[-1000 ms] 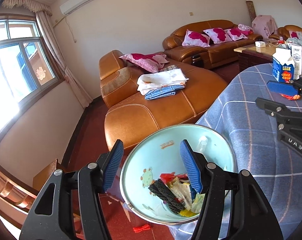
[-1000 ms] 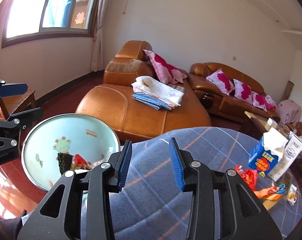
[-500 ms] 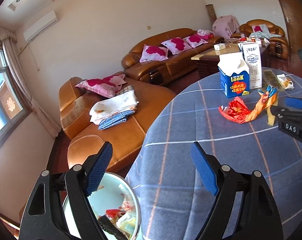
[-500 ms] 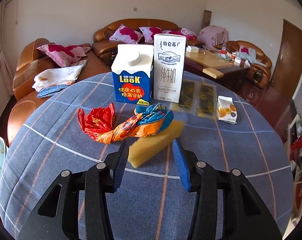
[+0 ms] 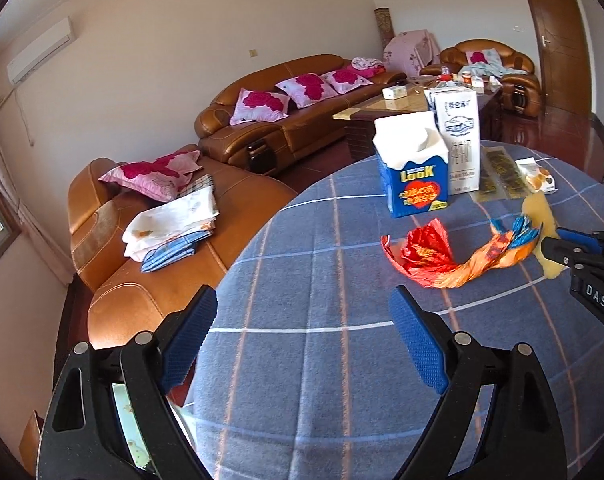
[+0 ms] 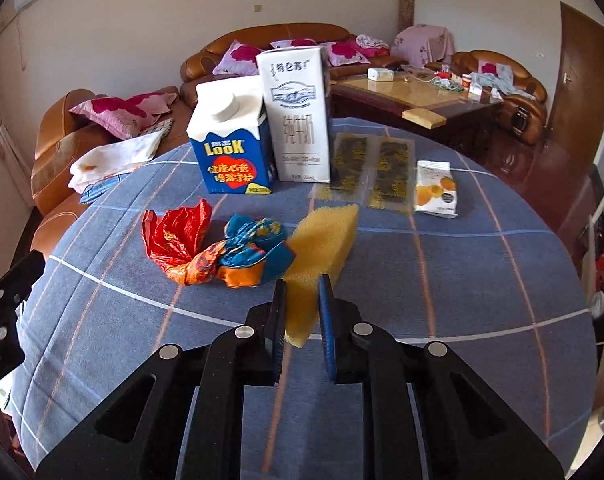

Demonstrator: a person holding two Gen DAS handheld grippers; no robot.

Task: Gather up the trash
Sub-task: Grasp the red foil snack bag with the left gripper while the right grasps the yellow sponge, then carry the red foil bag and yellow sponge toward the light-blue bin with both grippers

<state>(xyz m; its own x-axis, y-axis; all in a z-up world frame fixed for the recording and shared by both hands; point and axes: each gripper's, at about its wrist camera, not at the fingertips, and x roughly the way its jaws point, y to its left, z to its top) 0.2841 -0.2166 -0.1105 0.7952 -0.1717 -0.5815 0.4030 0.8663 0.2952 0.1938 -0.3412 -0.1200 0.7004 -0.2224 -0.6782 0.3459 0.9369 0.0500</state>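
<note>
Right wrist view shows the right tongs (image 6: 302, 320) low in the frame's centre, their blue pads drawn close on the near end of a yellow sponge (image 6: 322, 240); the sponge narrows where the pads meet it, so I judge it pinched. The rest of the sponge runs up and to the right toward mid-frame, and whether its far end is on the cloth or lifted I cannot tell. Just left of it, touching its edge, lies a crumpled wrapper (image 6: 218, 248), red at its left end and orange and blue at its right. Above these, in the upper middle of the frame, stand a blue carton (image 6: 230, 148) and a white carton (image 6: 298, 116) side by side, with two flat dark packets (image 6: 372, 172) and a small snack bag (image 6: 436, 192) to their right, all on the blue checked counter (image 6: 442, 300). In the left wrist view the left tongs (image 5: 302, 344) sit at the bottom of the frame with pads wide apart and nothing between them, well short of the wrapper at middle right. A pale blue basin (image 5: 134, 432) peeks out at lower left, below the counter's edge. The step in hand looks like the pick-up of the sponge; next it would need lifting clear of the wrapper and carrying to the basin, if that is the bin.
</note>
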